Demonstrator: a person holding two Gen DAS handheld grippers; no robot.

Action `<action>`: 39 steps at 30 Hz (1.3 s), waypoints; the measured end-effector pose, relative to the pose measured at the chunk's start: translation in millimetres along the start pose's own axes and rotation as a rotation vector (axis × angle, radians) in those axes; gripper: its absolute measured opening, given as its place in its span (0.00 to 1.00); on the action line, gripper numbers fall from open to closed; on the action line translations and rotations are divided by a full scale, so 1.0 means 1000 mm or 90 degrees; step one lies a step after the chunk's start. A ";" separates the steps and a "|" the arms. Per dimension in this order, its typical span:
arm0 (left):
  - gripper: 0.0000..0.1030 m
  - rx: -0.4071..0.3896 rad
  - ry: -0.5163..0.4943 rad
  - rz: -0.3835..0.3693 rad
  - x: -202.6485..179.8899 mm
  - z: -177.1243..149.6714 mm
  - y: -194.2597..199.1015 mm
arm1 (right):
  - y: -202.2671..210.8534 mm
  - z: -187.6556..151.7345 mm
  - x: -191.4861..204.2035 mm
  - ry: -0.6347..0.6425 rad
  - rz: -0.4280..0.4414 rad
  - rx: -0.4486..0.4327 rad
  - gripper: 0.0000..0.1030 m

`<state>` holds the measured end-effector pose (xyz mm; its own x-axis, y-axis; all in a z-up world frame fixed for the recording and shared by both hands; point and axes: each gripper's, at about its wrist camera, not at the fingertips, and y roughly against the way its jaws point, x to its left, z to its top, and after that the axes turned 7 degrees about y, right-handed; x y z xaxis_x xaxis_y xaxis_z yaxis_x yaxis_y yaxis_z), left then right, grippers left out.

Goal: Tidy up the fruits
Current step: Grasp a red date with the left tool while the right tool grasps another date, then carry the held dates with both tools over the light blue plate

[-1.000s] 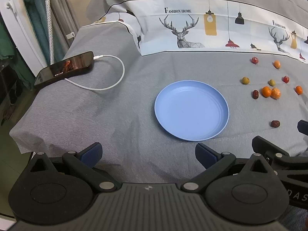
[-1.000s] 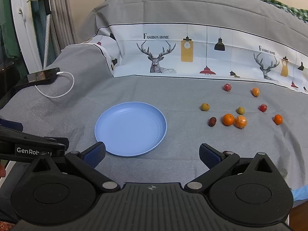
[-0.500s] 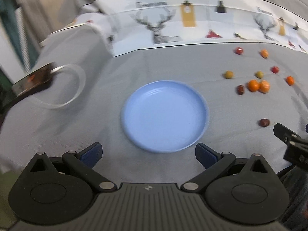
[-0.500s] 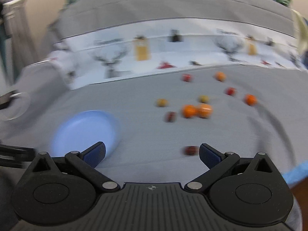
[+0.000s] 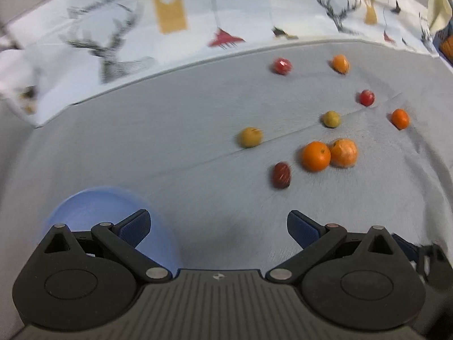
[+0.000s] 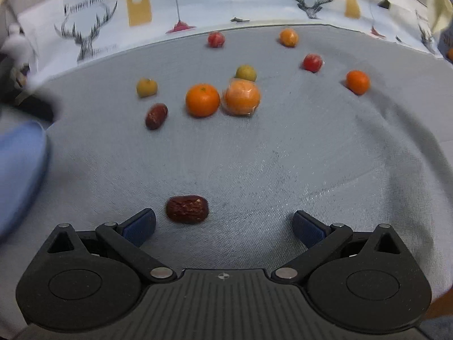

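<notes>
My right claw gapes wide, a red date lying just ahead of its left finger. My left claw is released too, beside the blue plate.

A dark red date is being seen lying on its side on the grey bed cover, apart from the rest. Farther back, a second date is lying tilted beside two oranges that are touching. Small yellow-green, red and orange fruits are lying scattered behind them. A blue plate is sitting at the left.
</notes>
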<state>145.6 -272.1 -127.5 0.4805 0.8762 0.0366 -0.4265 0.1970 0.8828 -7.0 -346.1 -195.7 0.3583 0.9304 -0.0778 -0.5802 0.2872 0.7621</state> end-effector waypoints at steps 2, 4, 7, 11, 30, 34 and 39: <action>1.00 0.024 -0.007 -0.004 -0.013 0.013 -0.029 | -0.004 0.002 -0.010 -0.026 -0.026 -0.003 0.99; 1.00 0.037 -0.012 -0.009 -0.023 0.023 -0.049 | -0.008 0.004 -0.026 -0.077 -0.058 -0.003 0.99; 1.00 0.051 -0.024 -0.020 -0.034 0.033 -0.070 | -0.010 0.004 -0.037 -0.112 -0.086 -0.003 0.99; 1.00 0.062 -0.033 -0.015 -0.039 0.037 -0.085 | -0.008 0.003 -0.033 -0.098 -0.099 -0.011 0.99; 0.22 -0.035 -0.028 -0.080 -0.020 0.036 -0.007 | 0.007 0.028 -0.045 -0.125 -0.127 -0.131 0.30; 0.22 -0.051 -0.039 -0.041 -0.003 0.012 0.045 | 0.026 0.030 -0.045 -0.106 -0.133 -0.158 0.30; 0.22 -0.137 -0.033 0.018 0.038 -0.042 0.128 | 0.095 0.033 -0.045 -0.124 -0.090 -0.194 0.30</action>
<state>76.9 -195.5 -32.3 0.5033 0.8595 0.0886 -0.5906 0.2674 0.7614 -54.4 -368.5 -99.1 0.5654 0.8245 -0.0230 -0.6954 0.4916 0.5242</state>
